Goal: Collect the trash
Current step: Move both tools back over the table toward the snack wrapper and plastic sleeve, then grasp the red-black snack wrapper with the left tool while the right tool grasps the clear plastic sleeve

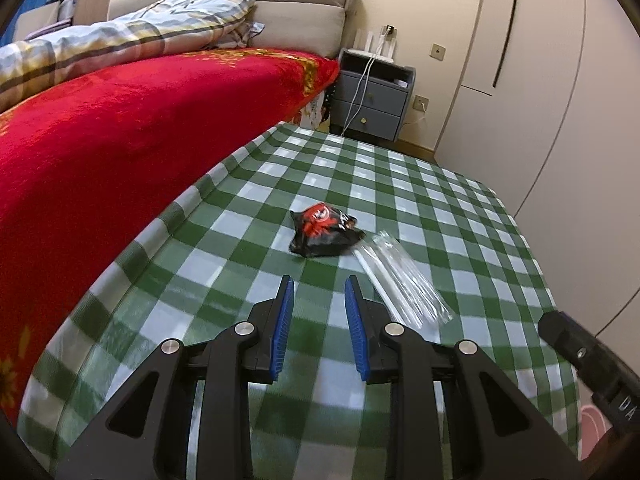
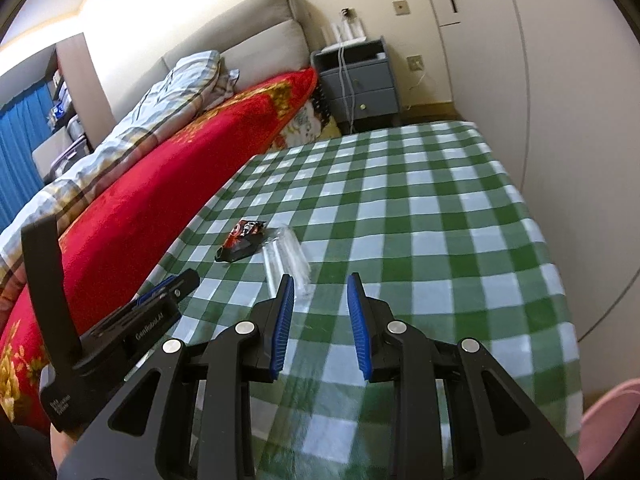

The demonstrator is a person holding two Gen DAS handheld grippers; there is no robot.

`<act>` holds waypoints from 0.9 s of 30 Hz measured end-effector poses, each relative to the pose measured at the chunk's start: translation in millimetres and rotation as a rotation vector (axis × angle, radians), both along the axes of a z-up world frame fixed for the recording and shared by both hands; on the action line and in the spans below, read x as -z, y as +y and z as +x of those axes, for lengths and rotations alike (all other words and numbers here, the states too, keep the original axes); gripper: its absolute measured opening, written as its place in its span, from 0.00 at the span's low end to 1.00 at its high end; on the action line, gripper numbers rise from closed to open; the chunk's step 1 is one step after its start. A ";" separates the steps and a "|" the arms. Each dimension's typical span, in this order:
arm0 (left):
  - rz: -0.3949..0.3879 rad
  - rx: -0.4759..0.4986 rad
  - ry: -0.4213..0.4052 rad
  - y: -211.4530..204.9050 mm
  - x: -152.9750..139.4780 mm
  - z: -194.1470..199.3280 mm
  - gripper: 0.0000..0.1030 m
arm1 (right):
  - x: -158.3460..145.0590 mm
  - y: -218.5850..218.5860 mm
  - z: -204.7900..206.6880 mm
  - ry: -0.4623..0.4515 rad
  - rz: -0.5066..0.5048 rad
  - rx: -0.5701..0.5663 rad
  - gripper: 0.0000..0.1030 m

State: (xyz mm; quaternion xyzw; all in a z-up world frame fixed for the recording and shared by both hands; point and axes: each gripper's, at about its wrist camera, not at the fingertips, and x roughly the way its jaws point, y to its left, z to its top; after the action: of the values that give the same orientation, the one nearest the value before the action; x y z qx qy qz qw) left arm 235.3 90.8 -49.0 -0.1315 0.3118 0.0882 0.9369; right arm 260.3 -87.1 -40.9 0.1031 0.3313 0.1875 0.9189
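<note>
A crumpled black and red snack wrapper (image 1: 322, 232) lies on the green checked tablecloth (image 1: 440, 208). A clear plastic sleeve (image 1: 404, 280) holding a white straw lies right beside it. My left gripper (image 1: 319, 284) hovers just short of the wrapper, open, with nothing between its blue pads. In the right wrist view the wrapper (image 2: 242, 240) and the clear sleeve (image 2: 290, 256) lie ahead and to the left. My right gripper (image 2: 320, 282) is open and empty, its left finger next to the near end of the sleeve. The left gripper's body (image 2: 132, 324) shows at the left.
A bed with a red blanket (image 1: 120, 140) runs along the table's left side, with a plaid quilt (image 1: 140, 32) on it. A grey nightstand (image 1: 372, 96) with white cables stands past the table's far end. Cream wardrobe doors (image 1: 560, 80) line the right. Something pink (image 2: 608, 424) shows at the lower right.
</note>
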 end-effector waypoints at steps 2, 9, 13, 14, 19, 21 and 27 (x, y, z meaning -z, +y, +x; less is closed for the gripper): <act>-0.002 0.001 0.001 2.5 0.2 6.0 0.26 | 1.8 5.0 6.8 0.007 0.003 -0.014 0.28; 0.001 -0.016 0.011 13.8 3.5 27.1 0.26 | 12.4 32.3 38.4 0.042 -0.020 -0.086 0.28; -0.007 -0.008 0.033 19.1 7.0 41.4 0.26 | 22.0 39.8 53.7 0.078 -0.040 -0.108 0.28; -0.010 -0.004 0.039 19.5 7.9 44.4 0.26 | 25.5 40.8 57.2 0.090 -0.046 -0.110 0.28; -0.027 0.000 0.070 22.4 14.5 61.1 0.26 | 40.8 42.9 67.2 0.144 -0.059 -0.126 0.28; -0.023 -0.004 0.087 23.4 15.9 66.1 0.26 | 45.2 44.6 69.2 0.164 -0.067 -0.126 0.28; -0.055 -0.008 0.150 30.0 25.4 75.5 0.26 | 47.4 50.8 70.6 0.175 -0.086 -0.141 0.29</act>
State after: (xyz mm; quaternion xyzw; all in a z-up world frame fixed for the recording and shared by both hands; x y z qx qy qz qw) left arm 310.8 120.8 -74.4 -0.1514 0.3829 0.0932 0.9065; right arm 331.0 -36.3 -88.4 0.0559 0.4246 0.2274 0.8745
